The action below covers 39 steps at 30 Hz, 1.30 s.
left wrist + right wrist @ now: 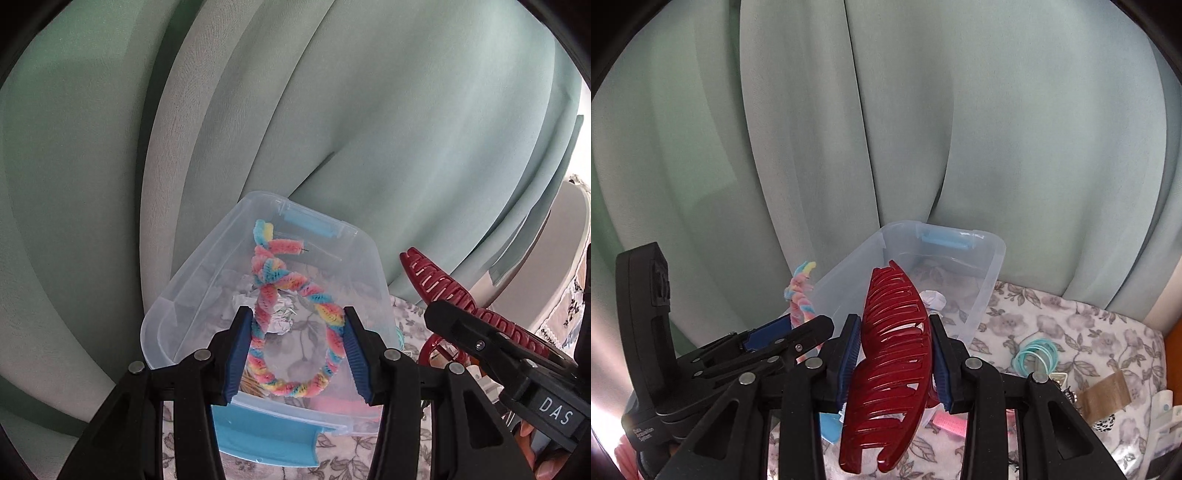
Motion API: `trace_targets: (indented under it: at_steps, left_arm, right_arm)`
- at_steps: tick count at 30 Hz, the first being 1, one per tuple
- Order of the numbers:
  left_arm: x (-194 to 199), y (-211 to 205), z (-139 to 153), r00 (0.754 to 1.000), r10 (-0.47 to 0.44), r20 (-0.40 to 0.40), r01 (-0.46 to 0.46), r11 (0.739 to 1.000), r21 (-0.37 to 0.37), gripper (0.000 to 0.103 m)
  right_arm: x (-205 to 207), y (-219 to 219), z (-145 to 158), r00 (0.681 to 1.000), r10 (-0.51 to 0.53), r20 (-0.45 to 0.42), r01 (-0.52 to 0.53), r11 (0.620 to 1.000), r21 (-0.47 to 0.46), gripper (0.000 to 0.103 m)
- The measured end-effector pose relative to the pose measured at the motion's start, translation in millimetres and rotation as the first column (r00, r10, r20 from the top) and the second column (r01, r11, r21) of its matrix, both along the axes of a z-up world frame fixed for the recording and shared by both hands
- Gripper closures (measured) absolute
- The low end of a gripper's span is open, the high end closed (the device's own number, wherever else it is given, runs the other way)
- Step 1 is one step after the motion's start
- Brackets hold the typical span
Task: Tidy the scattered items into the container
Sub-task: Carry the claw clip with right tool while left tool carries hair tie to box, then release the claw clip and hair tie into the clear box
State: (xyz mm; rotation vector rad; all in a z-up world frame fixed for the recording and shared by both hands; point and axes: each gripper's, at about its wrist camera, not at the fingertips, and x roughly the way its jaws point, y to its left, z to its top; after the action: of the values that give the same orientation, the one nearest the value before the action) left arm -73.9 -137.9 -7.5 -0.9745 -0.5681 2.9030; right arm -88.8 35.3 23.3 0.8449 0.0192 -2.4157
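Both loads near the clear bin (192, 295)
Left gripper (299, 354) pinches the pipe-cleaner loop (295, 384); right gripper (894, 365) pinches the red hair claw (890, 354); crowded together, they might collide or snag.

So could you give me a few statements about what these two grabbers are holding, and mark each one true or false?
1. The left gripper holds a rainbow fuzzy loop. True.
2. The right gripper holds a green comb. False: it is shut on a dark red hair claw.
3. The clear plastic box has crumpled paper inside. True.
4. The teal hair ties lie in the box. False: they lie on the floral cloth beside it.
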Motion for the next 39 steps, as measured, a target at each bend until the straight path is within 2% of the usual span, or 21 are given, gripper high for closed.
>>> trace_targets:
  at_steps: [5, 24, 28, 31, 32, 39]
  left_arm:
    - [-3.5, -1.3, -8.1, 1.0, -0.003, 0.031, 0.003, 1.0, -0.012, 0.053]
    - [-20.7, -6.7, -15.0, 0.997, 0.015, 0.073, -0.01, 0.998, -0.061, 0.05]
    - [-25.9, -5.0, -16.2, 0.996, 0.026, 0.084, -0.02, 0.997, -0.077, 0.043]
    - [-22.8, -4.4, -14.5, 0.996, 0.025, 0.09, -0.018, 0.997, -0.079, 0.04]
    - [-22.6, -4.1, -13.9, 0.996, 0.026, 0.089, -0.019, 0.997, -0.078, 0.036]
    - [-13.7, 3.4, -2.1, 0.997, 0.02, 0.075, -0.014, 0.997, -0.079, 0.026]
  right_arm:
    - [-14.0, -3.9, -13.6, 0.999, 0.002, 0.052, -0.001, 1.0, -0.013, 0.064]
    - [-38.1, -11.1, -25.7, 0.994, 0.027, 0.102, -0.02, 0.998, -0.066, 0.064]
    - [-31.5, -14.0, -22.0, 0.996, 0.037, 0.087, -0.032, 0.998, -0.051, 0.063]
    - [-28.7, -14.0, -19.3, 0.997, 0.035, 0.074, -0.031, 0.998, -0.046, 0.053]
    - [-27.1, -13.2, -18.1, 0.997, 0.034, 0.071, -0.031, 0.998, -0.049, 0.052]
    - [-14.8, -0.4, -6.5, 0.999, 0.014, 0.052, -0.011, 0.998, -0.064, 0.052]
